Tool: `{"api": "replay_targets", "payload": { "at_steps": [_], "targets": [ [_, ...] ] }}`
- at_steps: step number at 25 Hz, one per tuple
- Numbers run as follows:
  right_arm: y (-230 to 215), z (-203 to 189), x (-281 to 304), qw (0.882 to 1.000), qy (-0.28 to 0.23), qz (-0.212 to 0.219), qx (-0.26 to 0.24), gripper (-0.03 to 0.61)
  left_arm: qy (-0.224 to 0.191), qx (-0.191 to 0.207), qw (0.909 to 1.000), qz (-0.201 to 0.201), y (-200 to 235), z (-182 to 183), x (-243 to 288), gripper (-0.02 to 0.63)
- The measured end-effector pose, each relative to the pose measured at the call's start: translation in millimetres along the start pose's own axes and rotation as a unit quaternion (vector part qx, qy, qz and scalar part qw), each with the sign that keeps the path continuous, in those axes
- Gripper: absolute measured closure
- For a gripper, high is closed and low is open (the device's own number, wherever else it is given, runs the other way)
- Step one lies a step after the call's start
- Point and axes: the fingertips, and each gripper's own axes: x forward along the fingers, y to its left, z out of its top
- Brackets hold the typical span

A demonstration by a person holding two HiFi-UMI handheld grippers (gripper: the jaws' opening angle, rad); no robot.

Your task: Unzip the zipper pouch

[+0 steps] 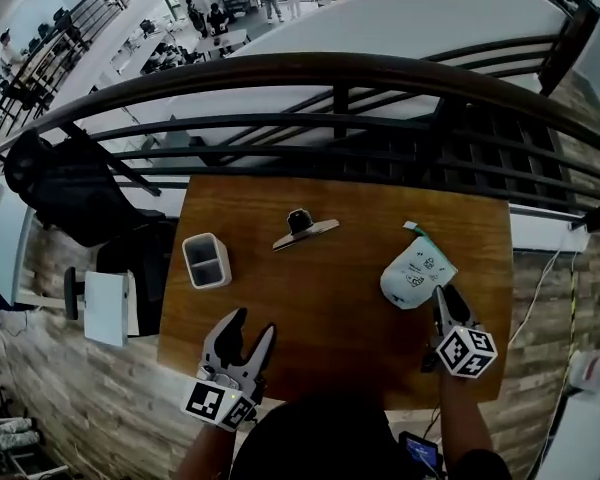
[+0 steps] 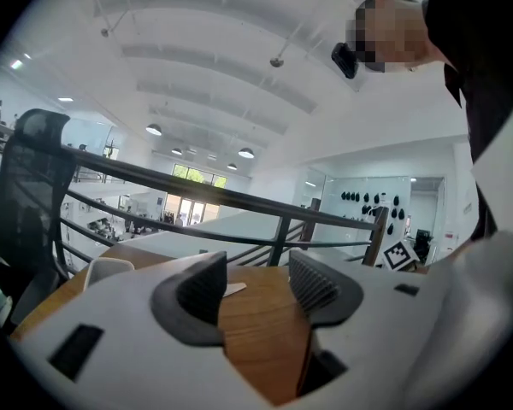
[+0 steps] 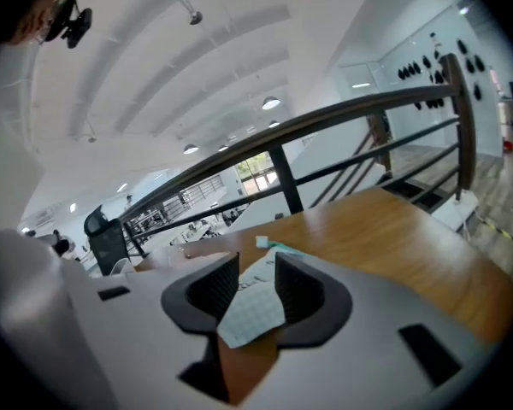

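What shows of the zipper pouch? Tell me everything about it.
The zipper pouch is white, soft-looking fabric with small dark printed figures and a teal zipper end at its far tip. It lies puffed up on the right side of the wooden table. Its near corner, faintly checked, is pinched between the jaws of the right gripper. Nothing else touches it. Whether it is unzipped cannot be told.

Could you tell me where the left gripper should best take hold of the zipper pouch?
Probably the green tab at the far end of the zipper pouch, approached from the left: it juts clear of the body, and the right gripper pinches the near end.
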Motion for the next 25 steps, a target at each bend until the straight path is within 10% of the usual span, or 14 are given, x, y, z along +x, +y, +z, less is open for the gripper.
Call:
{"api": "replay_targets", "payload": {
  "at_steps": [18,25],
  "targets": [
    [-67,-42,57,0.982,0.096,-0.104,0.124,0.360,0.015,-0.009,0.9995,0.025,0,-9,6,0.377],
    [-38,-68,59,0.981,0.162,-0.077,0.079,0.467,0.034,-0.011,0.9989,0.029,4,-19,-4,0.379]
  ]
}}
